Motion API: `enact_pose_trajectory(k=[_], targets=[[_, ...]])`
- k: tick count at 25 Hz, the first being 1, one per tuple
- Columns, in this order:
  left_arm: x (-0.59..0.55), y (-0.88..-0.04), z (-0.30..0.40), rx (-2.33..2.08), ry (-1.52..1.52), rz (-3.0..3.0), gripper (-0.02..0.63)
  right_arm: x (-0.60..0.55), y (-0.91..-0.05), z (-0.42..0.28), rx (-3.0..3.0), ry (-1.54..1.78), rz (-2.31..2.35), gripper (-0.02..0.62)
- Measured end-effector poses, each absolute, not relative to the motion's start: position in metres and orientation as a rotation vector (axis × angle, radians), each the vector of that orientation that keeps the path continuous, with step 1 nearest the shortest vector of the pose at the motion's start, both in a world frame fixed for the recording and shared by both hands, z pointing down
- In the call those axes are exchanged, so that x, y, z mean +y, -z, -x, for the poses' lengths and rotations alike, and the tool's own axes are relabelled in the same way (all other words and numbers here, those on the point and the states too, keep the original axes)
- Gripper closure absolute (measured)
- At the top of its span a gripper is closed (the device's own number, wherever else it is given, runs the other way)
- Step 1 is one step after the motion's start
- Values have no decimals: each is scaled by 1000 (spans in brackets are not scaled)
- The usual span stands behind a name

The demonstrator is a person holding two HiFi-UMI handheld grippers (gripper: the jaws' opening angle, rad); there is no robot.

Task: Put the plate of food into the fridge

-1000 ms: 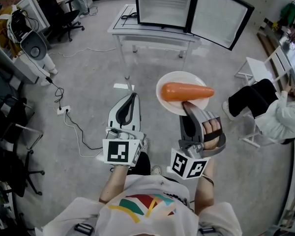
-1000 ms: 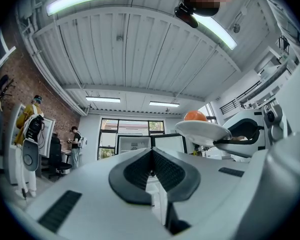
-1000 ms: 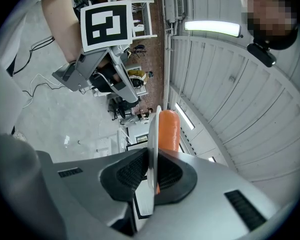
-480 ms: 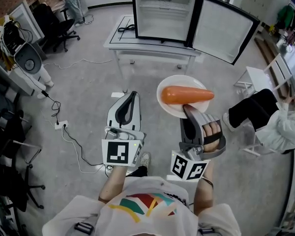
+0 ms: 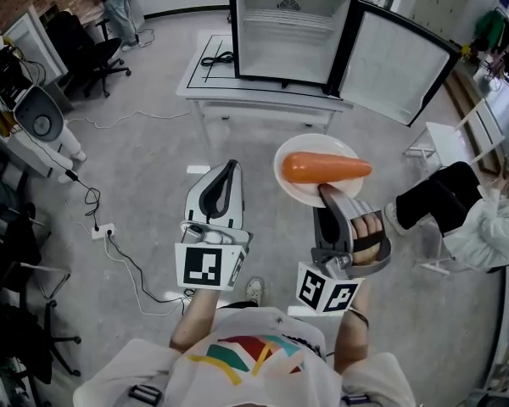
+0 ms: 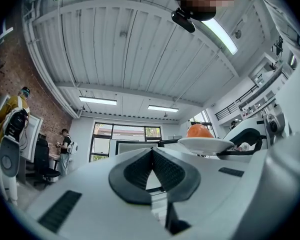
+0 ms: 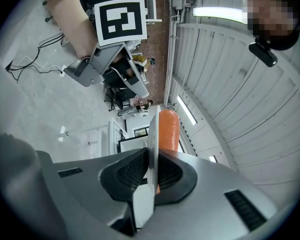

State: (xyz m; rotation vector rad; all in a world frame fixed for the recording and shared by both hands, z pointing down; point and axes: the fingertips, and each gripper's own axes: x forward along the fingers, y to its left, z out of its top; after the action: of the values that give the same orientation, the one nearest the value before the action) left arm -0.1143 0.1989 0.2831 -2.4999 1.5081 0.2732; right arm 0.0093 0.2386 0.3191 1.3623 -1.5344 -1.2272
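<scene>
Fridge (image 5: 293, 32) stands on the white table (image 5: 199, 79) at the far end of the floor. Its door (image 5: 394, 62) is swung wide to the right and its top is cut off by the edge of the head view; the pale interior is too small to read beyond a wire shelf. A seated person (image 5: 458, 202) at the right is partly out of frame. Well short of the table, the plate (image 5: 299, 192) is held in the air, level, with a carrot (image 5: 327, 168) lying across it. The right gripper (image 5: 327, 192) has its jaws clamped on the plate's near rim, which they cover. In the right gripper view the plate (image 7: 152, 134) shows only edge-on between the pads, so its face cannot be seen, and the carrot (image 7: 168, 129) rises beside it. The left gripper (image 5: 229, 166) hangs just left of the plate, apart from it, jaws pressed together on nothing (its own view shows the pads meeting).
</scene>
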Motion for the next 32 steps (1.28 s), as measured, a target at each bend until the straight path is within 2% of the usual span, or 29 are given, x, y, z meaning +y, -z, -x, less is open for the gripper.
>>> enact_pose_trajectory(k=[12, 25, 32], targets=[[142, -287, 136, 1484, -292, 2542, 600, 191, -326, 7, -1498, 1177, -1356, 565], [136, -285, 129, 1460, -233, 2496, 600, 180, -331, 5, -1498, 1169, -1361, 565], [92, -292, 122, 1500, -232, 2486, 600, 130, -333, 1, -1533, 1201, -1335, 565]])
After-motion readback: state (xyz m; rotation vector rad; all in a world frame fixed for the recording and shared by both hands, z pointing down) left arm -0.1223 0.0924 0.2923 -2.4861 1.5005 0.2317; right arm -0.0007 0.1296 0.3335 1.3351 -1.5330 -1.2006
